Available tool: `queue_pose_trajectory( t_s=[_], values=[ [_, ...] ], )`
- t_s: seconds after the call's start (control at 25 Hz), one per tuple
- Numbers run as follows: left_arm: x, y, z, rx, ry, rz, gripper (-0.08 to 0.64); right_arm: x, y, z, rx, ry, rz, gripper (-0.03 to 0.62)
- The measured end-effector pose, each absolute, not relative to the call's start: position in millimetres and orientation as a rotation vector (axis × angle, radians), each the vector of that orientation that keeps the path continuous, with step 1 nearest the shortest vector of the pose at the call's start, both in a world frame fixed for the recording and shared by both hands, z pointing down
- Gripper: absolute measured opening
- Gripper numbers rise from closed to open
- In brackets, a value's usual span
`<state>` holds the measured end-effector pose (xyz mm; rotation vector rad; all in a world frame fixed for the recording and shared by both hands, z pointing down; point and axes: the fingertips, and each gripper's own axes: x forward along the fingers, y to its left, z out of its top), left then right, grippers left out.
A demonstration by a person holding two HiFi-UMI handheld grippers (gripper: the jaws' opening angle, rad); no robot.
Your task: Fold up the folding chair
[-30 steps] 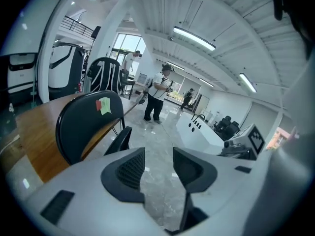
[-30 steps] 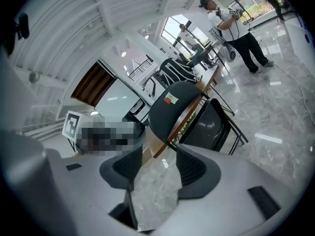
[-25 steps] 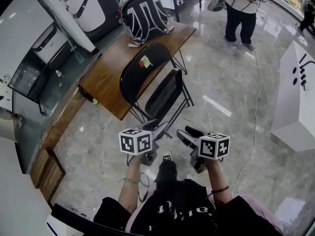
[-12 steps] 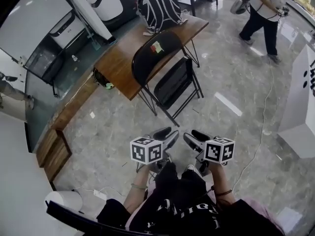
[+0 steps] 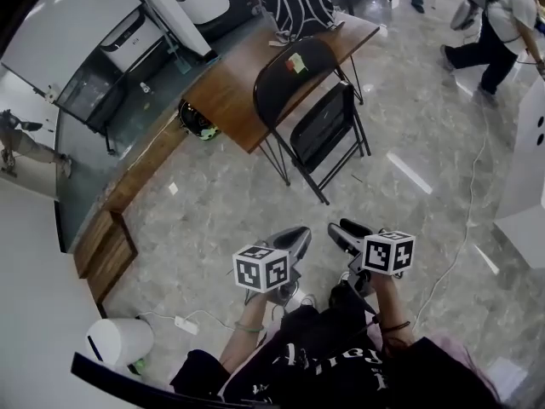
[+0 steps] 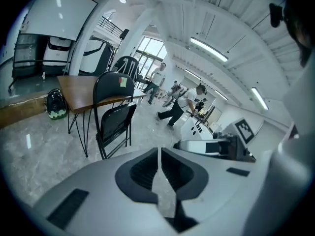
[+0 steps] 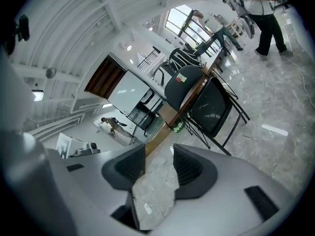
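Observation:
The black folding chair [image 5: 317,118] stands on the marble floor against the wooden table [image 5: 243,96], its seat tipped up steeply toward the rounded backrest. It also shows in the left gripper view [image 6: 114,124] and the right gripper view [image 7: 209,107]. Both grippers hover near my knees, well short of the chair and touching nothing. My left gripper [image 5: 298,233] [image 6: 158,154] is shut with nothing between its pads; its jaws have just been closing. My right gripper [image 5: 341,228] [image 7: 160,155] is open and empty, its jaws having just closed a little.
A striped backpack [image 5: 295,2] sits on the table's far end and a green helmet [image 5: 197,120] lies under it. A person [image 5: 496,29] walks at the far right. A white counter [image 5: 524,173] stands right, a white bin [image 5: 119,344] lower left, and a cable [image 5: 464,228] trails across the floor.
Both grippers have drawn back from the chair, which now sits farther up the head view. The left jaws went from open to shut. The person in the background walked right.

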<state>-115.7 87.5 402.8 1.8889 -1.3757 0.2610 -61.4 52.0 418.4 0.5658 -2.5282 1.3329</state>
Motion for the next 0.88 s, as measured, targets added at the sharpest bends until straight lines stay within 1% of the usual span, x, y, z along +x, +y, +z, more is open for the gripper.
queue_pose_trajectory(
  t_s=[0.28,0.44,0.52,0.68,0.88],
  values=[
    [-154.1,164.7,403.8,1.900,-1.351,0.284,0.025,-107.1,124.6,403.1,0.589,-2.538,1.281,0.175],
    [-175.3,200.8,400.6,1.917,-1.335,0.240,0.025,-128.7,172.4,399.9,0.641,-2.543,1.249,0.170],
    [-179.3,218.4,401.0,1.925,-1.307,0.223,0.025,-133.2,195.9,400.3,0.675,-2.538,1.255,0.162],
    [-181.0,256.5,403.4,1.944,-1.243,0.202,0.025,-133.9,242.8,403.0,0.736,-2.512,1.281,0.125],
    [-175.4,287.3,402.4,1.977,-1.188,0.167,0.025,-124.9,277.0,400.0,0.813,-2.509,1.285,0.092]
  ],
)
